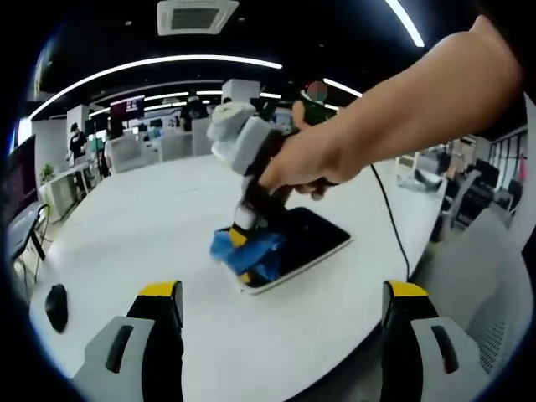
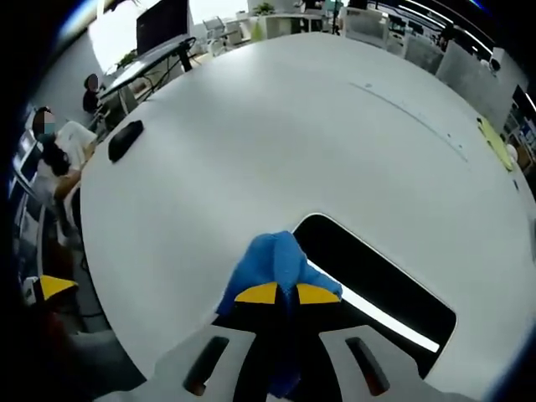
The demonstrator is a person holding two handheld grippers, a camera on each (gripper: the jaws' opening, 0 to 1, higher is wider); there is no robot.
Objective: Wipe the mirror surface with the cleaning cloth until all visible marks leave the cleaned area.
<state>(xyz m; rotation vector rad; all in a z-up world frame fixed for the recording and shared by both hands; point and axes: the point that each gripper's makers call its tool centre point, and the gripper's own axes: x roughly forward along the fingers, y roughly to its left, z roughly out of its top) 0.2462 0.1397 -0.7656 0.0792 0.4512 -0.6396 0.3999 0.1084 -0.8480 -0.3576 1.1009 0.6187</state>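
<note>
In the left gripper view, a black computer mouse [image 1: 56,306] is seen well out beyond the left finger, and the left gripper [image 1: 285,314] is held with its yellow-tipped fingers [image 1: 161,295] wide apart and nothing between them, hovering above the white table [image 1: 151,209]. Ahead of that open gap, the mirror [image 1: 306,243] lies flat on the table, dark and glossy, with the blue cleaning cloth [image 1: 247,249] pressed onto its near-left end by the right gripper [image 1: 241,243], which is grasped in the person's hand [image 1: 306,167]. In the right gripper view, the cloth [image 2: 272,264] is seen pinched tight between the closed yellow tips of the right gripper [image 2: 287,294], bulging forward past them, and the mirror [image 2: 377,285] stretches away to the right of the fingers, a bright ceiling light reflected along it. The wiping is judged best done with the cloth kept flat under even pressure, drawn in overlapping strokes toward the uncovered far end, so that the hard fingertips are not dragged across the glass. The mirror may slide unless it is steadied. No brand, label or writing can be read on anything.
</note>
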